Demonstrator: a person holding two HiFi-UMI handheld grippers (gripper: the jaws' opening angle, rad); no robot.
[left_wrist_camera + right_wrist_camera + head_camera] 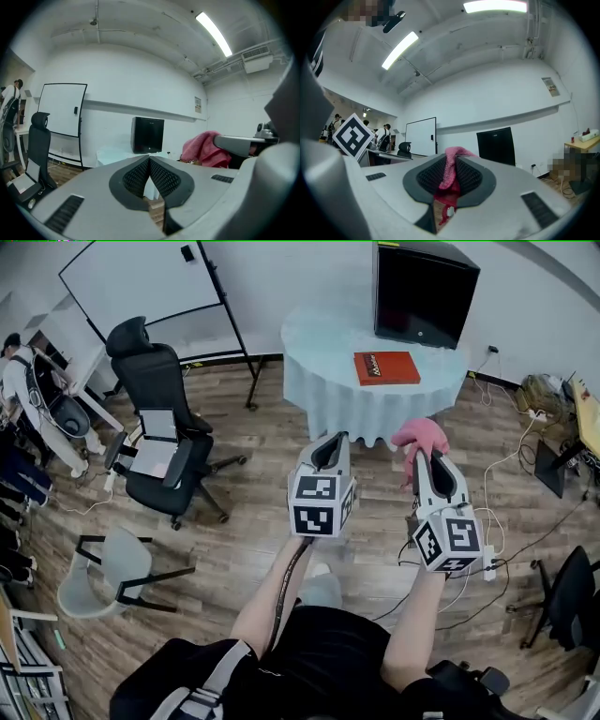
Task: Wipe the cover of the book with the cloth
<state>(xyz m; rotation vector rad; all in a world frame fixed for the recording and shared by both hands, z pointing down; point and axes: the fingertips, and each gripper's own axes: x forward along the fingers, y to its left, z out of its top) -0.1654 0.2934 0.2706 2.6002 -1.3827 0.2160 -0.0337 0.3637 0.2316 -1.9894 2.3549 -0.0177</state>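
A red book (386, 367) lies flat on the round table (319, 352) with a pale blue cloth, far ahead of both grippers. My right gripper (424, 454) is shut on a pink cloth (417, 435), which bunches above its tips; in the right gripper view the pink cloth (451, 174) is pinched between the black pads. My left gripper (328, 448) is shut with nothing in it, its pads meeting in the left gripper view (149, 165). There the pink cloth (202, 149) shows to the right.
A black box (422, 289) stands on the table behind the book. A black office chair (159, 427) and a whiteboard (141, 282) are at the left, a grey chair (108, 573) lower left. Cables and a power strip (487, 563) lie on the wooden floor at right.
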